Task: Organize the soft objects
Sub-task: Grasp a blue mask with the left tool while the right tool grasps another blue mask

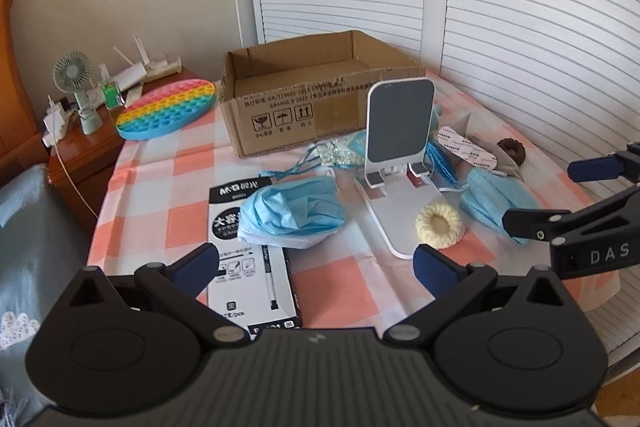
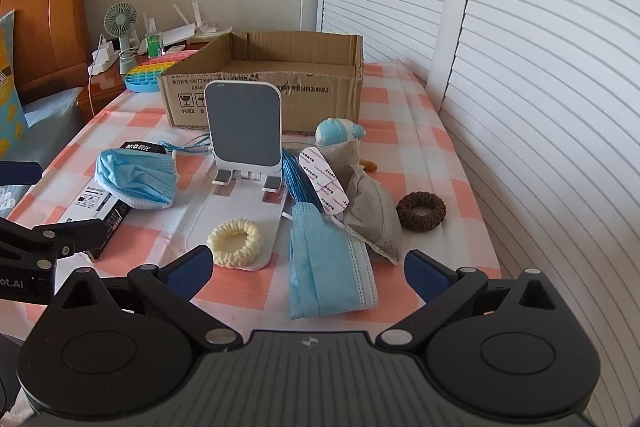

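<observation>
An open cardboard box (image 1: 320, 99) (image 2: 264, 83) stands at the back of the checkered table. In front of it lie a crumpled blue mask (image 1: 294, 211) (image 2: 138, 179), a folded blue mask (image 2: 328, 263) (image 1: 496, 201), a cream scrunchie (image 1: 439, 225) (image 2: 236, 243), a brown scrunchie (image 2: 421, 211) (image 1: 512, 150), a grey pouch (image 2: 372, 215) and a small plush toy (image 2: 338, 133). My left gripper (image 1: 316, 267) hovers open just short of the crumpled mask. My right gripper (image 2: 308, 269) hangs open over the folded mask, holding nothing.
A white phone stand (image 1: 400, 147) (image 2: 244, 163) rises mid-table, with blue cord (image 2: 298, 183) beside it. A black-and-white marker box (image 1: 252, 267) lies under the crumpled mask. A rainbow pop toy (image 1: 168, 109) and a nightstand with a fan (image 1: 74, 87) sit left; slatted doors (image 2: 540, 67) close off the right.
</observation>
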Action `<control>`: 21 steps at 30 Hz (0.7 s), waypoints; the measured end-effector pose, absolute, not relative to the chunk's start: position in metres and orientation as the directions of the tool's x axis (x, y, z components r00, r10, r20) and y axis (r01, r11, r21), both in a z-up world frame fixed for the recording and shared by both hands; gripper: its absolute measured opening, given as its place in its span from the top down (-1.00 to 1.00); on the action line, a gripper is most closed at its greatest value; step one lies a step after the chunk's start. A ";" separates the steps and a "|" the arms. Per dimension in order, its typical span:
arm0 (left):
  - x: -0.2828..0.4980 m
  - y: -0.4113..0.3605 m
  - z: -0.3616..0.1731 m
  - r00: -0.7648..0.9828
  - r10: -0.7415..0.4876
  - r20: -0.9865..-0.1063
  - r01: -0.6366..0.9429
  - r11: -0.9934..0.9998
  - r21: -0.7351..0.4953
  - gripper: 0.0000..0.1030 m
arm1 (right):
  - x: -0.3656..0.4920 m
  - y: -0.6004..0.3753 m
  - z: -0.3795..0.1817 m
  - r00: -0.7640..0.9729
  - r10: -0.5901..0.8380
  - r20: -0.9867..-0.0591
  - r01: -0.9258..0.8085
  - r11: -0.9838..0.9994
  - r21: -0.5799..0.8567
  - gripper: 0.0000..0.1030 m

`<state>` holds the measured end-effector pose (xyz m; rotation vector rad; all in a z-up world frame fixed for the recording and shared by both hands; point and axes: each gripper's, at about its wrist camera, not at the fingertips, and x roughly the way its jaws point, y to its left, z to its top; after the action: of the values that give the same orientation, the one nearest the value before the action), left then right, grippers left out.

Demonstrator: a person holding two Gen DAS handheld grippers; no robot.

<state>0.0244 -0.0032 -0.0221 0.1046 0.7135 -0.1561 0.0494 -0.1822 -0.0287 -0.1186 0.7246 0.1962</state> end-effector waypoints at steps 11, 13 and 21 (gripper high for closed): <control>0.038 0.002 -0.038 0.732 -0.131 -0.668 0.243 0.967 0.076 -0.99 | 0.061 -0.190 -0.054 0.711 0.151 -0.687 -0.258 0.965 -0.054 -0.83; 0.042 0.003 -0.040 0.729 -0.138 -0.670 0.256 0.963 0.080 -0.99 | 0.063 -0.191 -0.057 0.702 0.157 -0.695 -0.269 0.962 -0.054 -0.79; 0.065 0.001 -0.041 0.725 -0.135 -0.676 0.310 0.940 0.144 -0.99 | 0.076 -0.191 -0.068 0.675 0.150 -0.722 -0.285 0.956 -0.067 -0.50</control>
<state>0.0648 0.0015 -0.0411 0.2555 0.7210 -0.2485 0.0764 -0.1914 -0.0677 -0.1803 0.7938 0.2463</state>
